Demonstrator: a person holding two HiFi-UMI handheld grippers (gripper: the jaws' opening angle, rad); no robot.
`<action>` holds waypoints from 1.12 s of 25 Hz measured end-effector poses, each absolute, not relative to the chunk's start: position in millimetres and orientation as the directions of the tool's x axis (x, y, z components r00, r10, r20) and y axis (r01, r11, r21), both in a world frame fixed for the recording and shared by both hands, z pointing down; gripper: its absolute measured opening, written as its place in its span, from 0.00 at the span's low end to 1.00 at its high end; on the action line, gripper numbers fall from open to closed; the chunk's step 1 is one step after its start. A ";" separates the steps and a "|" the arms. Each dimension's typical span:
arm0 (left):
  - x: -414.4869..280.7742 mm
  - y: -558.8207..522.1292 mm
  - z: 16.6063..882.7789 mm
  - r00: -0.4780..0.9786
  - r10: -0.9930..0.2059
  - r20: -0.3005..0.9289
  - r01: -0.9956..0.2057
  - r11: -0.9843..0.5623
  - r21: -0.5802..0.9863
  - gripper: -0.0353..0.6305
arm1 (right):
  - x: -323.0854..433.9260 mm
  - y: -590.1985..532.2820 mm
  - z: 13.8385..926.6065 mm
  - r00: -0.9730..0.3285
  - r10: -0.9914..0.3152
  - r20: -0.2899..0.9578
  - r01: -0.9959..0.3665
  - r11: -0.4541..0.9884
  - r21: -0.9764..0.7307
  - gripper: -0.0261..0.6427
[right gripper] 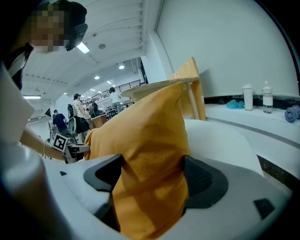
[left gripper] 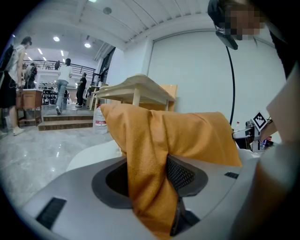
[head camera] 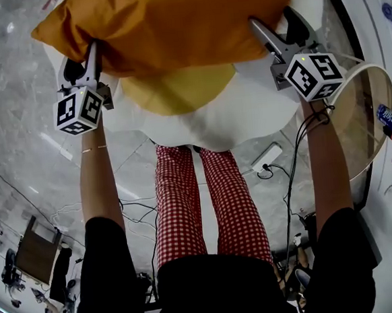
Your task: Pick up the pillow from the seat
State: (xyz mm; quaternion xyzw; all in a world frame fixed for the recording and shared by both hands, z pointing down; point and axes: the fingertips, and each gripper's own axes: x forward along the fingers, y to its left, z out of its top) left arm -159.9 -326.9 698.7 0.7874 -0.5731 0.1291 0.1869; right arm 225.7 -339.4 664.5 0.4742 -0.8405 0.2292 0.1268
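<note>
Over the white moulded seat (head camera: pixel 247 115), the orange fabric pillow (head camera: pixel 172 26) lies crosswise: your left gripper (head camera: pixel 93 54) clamps one end, your right gripper (head camera: pixel 277 24) gapes round the other.

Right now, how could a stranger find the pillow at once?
Find the white seat in front of the person. Above it is the pillow, its corners in the left gripper and the right gripper. It is orange and creased, darker than the flat yellow pad on the seat.

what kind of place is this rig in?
Probably a large open lab or workshop hall: polished grey stone floor, a power strip and loose cables on it, people walking below a railed mezzanine.
</note>
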 end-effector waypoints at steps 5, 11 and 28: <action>-162.4 -324.1 695.4 0.310 -0.855 0.415 -0.951 -0.272 0.149 0.39 | 222.7 -340.2 663.3 -0.491 -0.752 0.439 -0.871 0.422 -0.251 0.64; -158.9 -322.8 696.5 0.323 -0.848 0.421 -0.946 -0.287 0.149 0.39 | 223.6 -339.8 666.1 -0.483 -0.753 0.447 -0.876 0.413 -0.250 0.60; -159.6 -305.2 686.7 0.332 -0.839 0.432 -0.943 -0.307 0.127 0.36 | 214.7 -322.2 656.9 -0.445 -0.757 0.479 -0.895 0.397 -0.204 0.43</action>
